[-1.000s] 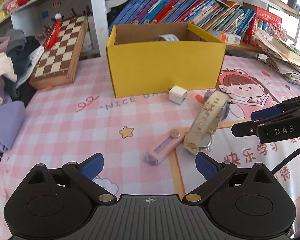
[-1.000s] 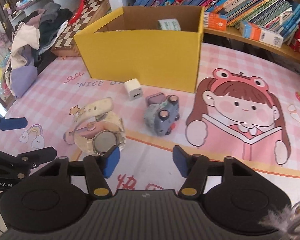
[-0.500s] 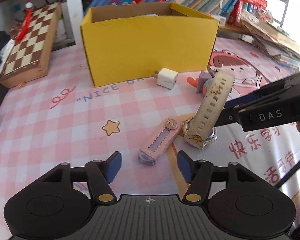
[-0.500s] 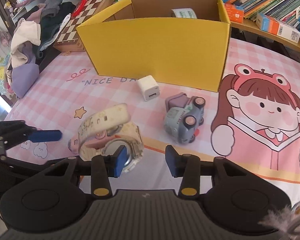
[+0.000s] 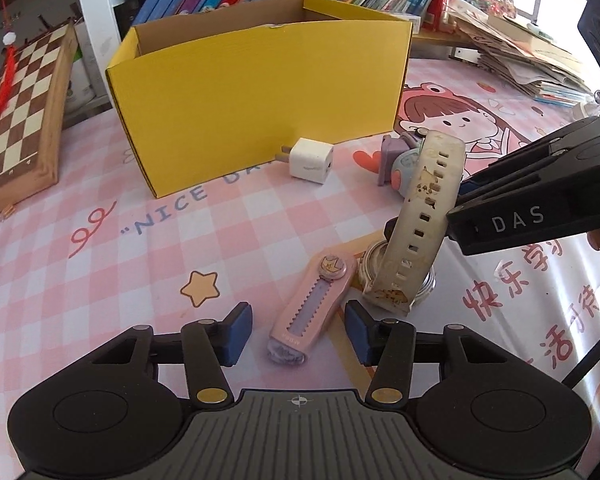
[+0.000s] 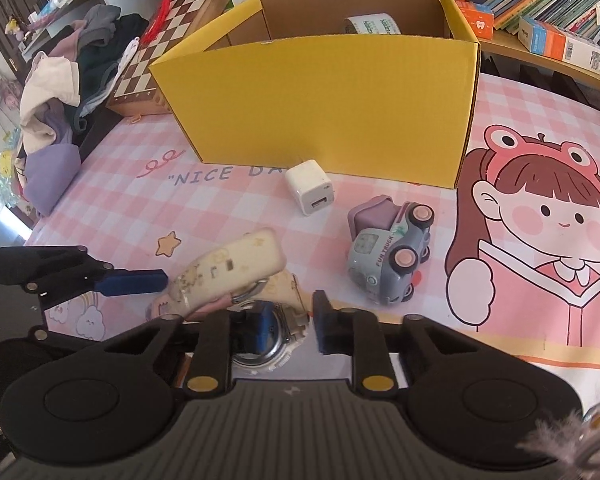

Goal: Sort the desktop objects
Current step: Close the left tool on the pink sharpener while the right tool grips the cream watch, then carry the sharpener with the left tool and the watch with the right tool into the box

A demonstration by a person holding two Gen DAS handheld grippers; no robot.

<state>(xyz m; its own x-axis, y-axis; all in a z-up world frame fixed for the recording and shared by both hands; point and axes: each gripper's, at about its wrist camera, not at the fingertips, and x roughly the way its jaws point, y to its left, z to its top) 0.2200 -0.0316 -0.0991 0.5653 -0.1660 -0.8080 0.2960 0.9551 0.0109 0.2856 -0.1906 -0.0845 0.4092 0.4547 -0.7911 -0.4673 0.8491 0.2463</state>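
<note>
Yellow box [image 5: 260,96] fills the upper middle, the cream watch [image 6: 236,276] lies low centre with the right gripper [image 6: 290,320] closing on its band, and the left gripper [image 5: 298,330] is closing around the pink cutter [image 5: 312,304], not yet touching.

"nice da" on the tablecloth [image 5: 172,208]; "das" on the right gripper [image 5: 456,200]; "fun truck" on the toy truck [image 6: 388,256].

Both wrist views look steeply down, close over the table [image 5: 100,264], toward the yellow box [image 5: 260,92]. Both share the watch [image 5: 420,216], charger [image 6: 310,192] and toy truck [image 6: 388,252], seen from opposite sides.
</note>
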